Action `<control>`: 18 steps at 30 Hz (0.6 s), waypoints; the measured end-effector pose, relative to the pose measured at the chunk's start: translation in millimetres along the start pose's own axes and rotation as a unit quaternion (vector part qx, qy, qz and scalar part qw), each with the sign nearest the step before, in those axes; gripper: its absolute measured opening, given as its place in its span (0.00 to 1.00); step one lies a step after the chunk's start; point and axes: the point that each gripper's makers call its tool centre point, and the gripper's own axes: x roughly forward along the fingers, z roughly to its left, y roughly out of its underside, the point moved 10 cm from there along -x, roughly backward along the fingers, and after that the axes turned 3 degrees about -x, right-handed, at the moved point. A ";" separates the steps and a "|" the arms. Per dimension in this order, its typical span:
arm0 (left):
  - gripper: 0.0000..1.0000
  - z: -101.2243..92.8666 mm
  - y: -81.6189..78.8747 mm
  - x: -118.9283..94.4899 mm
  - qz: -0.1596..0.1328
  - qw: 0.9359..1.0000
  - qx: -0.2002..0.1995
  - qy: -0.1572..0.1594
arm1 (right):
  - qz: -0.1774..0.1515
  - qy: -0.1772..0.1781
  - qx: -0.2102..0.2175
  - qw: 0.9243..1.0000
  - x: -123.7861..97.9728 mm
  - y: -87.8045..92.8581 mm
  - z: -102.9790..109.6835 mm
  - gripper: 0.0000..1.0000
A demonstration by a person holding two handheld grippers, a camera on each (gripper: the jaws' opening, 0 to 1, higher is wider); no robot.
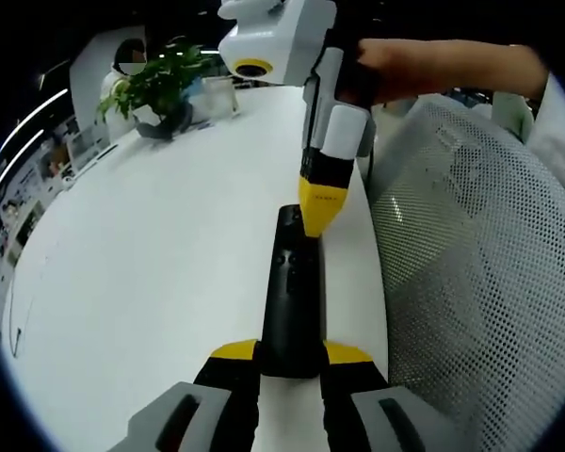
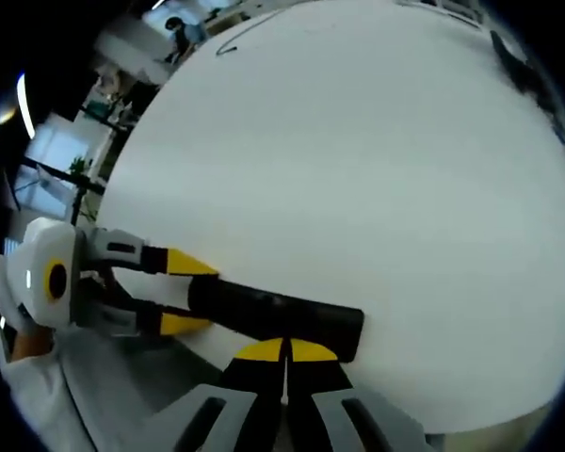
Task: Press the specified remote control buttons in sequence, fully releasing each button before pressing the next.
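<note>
Remote control [image 1: 291, 297], black and slim, lies on the white table [image 1: 151, 264] close to its edge beside the mesh chair [image 1: 480, 282]. In the left gripper view, the left gripper [image 1: 291, 363] is clamped on the remote's near end, one yellow tip either side. The right gripper [image 1: 321, 209] comes down from above, its yellow tips together, touching the remote's upper face near the far end. A potted plant [image 1: 155, 89] stands at the far edge.

In the right gripper view, the right gripper [image 2: 285, 350] has jaws closed, tips meeting just over the remote [image 2: 278, 315]; the left gripper [image 2: 184, 292] grips its other end. Pressing well probably means pushing straight down on one button, holding the remote flat and steady, then lifting fully clear.
</note>
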 end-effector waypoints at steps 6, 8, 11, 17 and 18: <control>0.24 -0.1 -0.4 0.2 0.002 1.000 0.000 0.001 | 0.008 0.015 -0.014 1.000 0.9 -0.9 2.0 0.00; 0.24 -0.1 -0.5 0.2 0.002 1.000 0.000 0.001 | 0.009 0.017 -0.020 1.000 1.3 -0.7 2.2 0.00; 0.24 -0.5 -0.5 0.2 0.003 1.000 0.002 0.001 | 0.009 0.019 -0.017 1.000 1.6 -0.1 1.3 0.00; 0.24 -0.6 -1.3 0.3 0.005 1.000 0.006 0.003 | 0.009 0.040 -0.025 0.999 3.5 0.2 6.0 0.00; 0.24 -0.3 -1.3 0.4 0.006 1.000 0.006 0.003 | 0.011 0.041 -0.031 0.999 3.5 0.2 5.7 0.00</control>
